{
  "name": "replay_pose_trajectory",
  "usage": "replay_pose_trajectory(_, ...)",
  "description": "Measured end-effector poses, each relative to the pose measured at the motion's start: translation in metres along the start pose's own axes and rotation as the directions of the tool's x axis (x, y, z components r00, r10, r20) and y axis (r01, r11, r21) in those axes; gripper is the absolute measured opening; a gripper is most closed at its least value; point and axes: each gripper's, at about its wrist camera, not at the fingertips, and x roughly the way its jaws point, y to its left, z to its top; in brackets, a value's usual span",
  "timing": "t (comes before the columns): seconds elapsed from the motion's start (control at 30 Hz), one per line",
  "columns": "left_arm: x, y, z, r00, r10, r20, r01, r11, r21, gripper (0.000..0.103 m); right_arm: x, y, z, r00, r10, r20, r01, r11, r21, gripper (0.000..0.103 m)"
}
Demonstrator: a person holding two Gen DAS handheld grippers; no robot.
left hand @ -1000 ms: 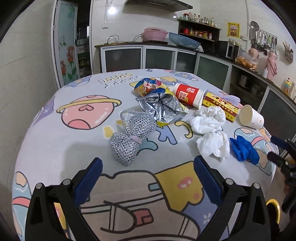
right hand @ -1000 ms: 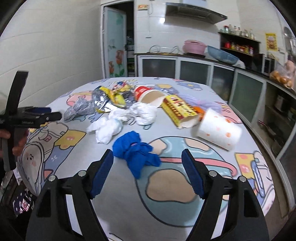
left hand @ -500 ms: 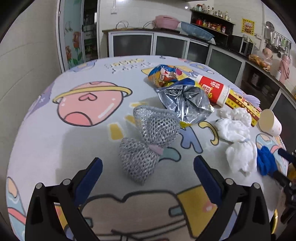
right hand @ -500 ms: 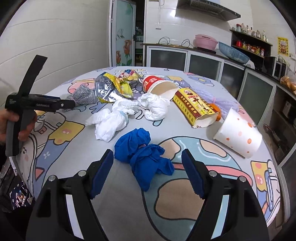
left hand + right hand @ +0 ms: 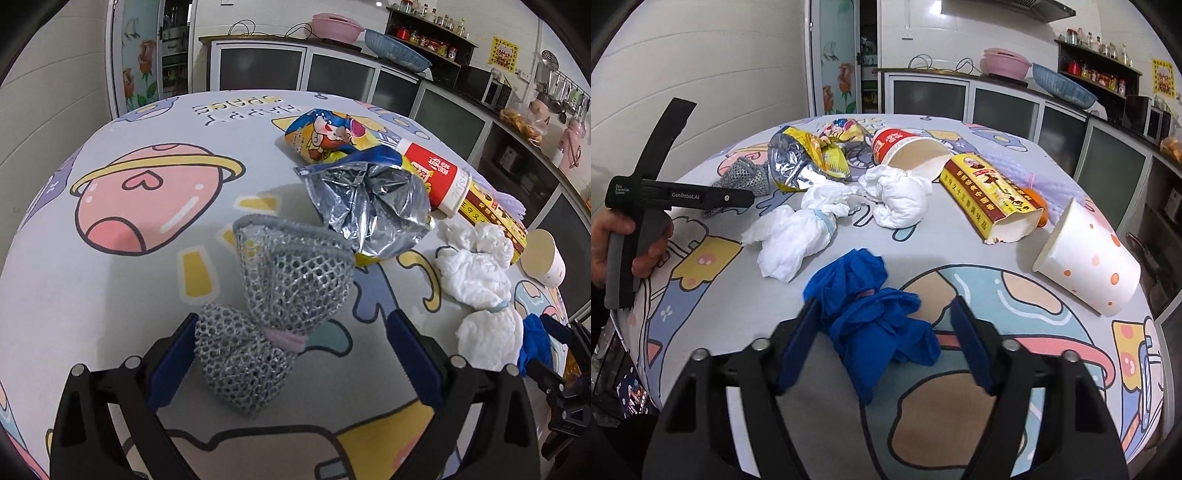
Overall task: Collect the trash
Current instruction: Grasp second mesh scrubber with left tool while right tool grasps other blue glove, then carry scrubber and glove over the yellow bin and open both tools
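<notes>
Trash lies on a round table with a cartoon cloth [image 5: 110, 295]. My left gripper [image 5: 291, 354] is open, with the lower lobe of a silver mesh net [image 5: 266, 317] between its blue pads; the net also shows in the right wrist view [image 5: 742, 177]. My right gripper [image 5: 882, 339] is open around a crumpled blue glove [image 5: 871, 314], which also shows in the left wrist view [image 5: 535, 343]. Beyond lie a foil snack bag [image 5: 369, 203], white tissues [image 5: 820, 218], a red paper cup [image 5: 905, 151], a yellow box [image 5: 990, 195] and a dotted white cup [image 5: 1089, 269].
A second snack bag [image 5: 325, 136] lies at the far side. The table edge drops off close to both grippers. Kitchen cabinets [image 5: 332, 74] and a counter with bowls stand behind. The left gripper's body [image 5: 676, 195] shows at the left of the right wrist view.
Both grippers have moved forward over the table. The mesh net now sits between the left pads and the blue glove between the right pads. Neither has shut.
</notes>
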Motion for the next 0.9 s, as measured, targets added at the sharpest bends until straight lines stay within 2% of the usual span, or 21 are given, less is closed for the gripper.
replay_pose_trajectory(0.2,0.001,0.001,0.001,1.0,-0.008,0.004,0.009,1.0,-0.014,0.095,0.003,0.003,-0.001,1.0,0.001,-0.013,-0.001,1.0,-0.005,0.059)
replay_pose_trajectory(0.27,0.0,0.0,0.001,1.0,-0.006,0.008,0.006,1.0,-0.015,0.092,0.005,0.003,-0.001,1.0,-0.003,-0.018,0.003,1.0,-0.007,0.05)
replay_pose_trajectory(0.3,0.0,0.0,0.002,1.0,-0.002,0.011,0.002,1.0,-0.017,0.082,0.005,0.004,-0.001,1.0,-0.017,-0.017,0.017,1.0,-0.011,0.046)
replay_pose_trajectory(0.37,-0.001,0.002,0.001,1.0,0.016,0.012,-0.015,1.0,-0.023,0.07,0.005,0.005,-0.001,0.999,-0.039,-0.019,0.039,0.999,-0.02,0.034)
replay_pose_trajectory(0.4,-0.002,0.003,0.002,1.0,0.023,0.014,-0.022,0.999,-0.027,0.06,0.006,0.005,0.0,0.999,-0.04,-0.024,0.04,0.999,-0.021,0.032)
replay_pose_trajectory(0.47,-0.003,0.004,0.001,0.999,0.032,0.014,-0.032,0.999,-0.024,0.05,0.005,0.005,0.0,0.999,-0.041,-0.026,0.041,0.999,-0.021,0.025)
replay_pose_trajectory(0.57,-0.005,0.005,0.001,0.999,0.028,0.019,-0.027,0.999,-0.02,0.032,0.002,0.008,-0.001,0.998,-0.058,-0.021,0.058,0.998,-0.029,0.022)
replay_pose_trajectory(0.6,-0.006,0.004,0.001,1.0,0.022,0.021,-0.021,1.0,-0.019,0.029,0.002,0.009,-0.002,0.998,-0.061,-0.021,0.06,0.998,-0.03,0.021)
replay_pose_trajectory(0.77,-0.015,0.003,-0.001,1.0,-0.003,0.023,0.004,0.999,-0.031,0.027,-0.005,0.008,-0.003,0.998,-0.063,-0.021,0.062,0.998,-0.021,0.017)
replay_pose_trajectory(0.9,-0.034,0.001,-0.004,0.998,0.002,0.058,-0.001,1.0,-0.02,0.027,-0.015,0.005,-0.001,0.998,-0.061,-0.003,0.061,0.998,-0.005,0.017)
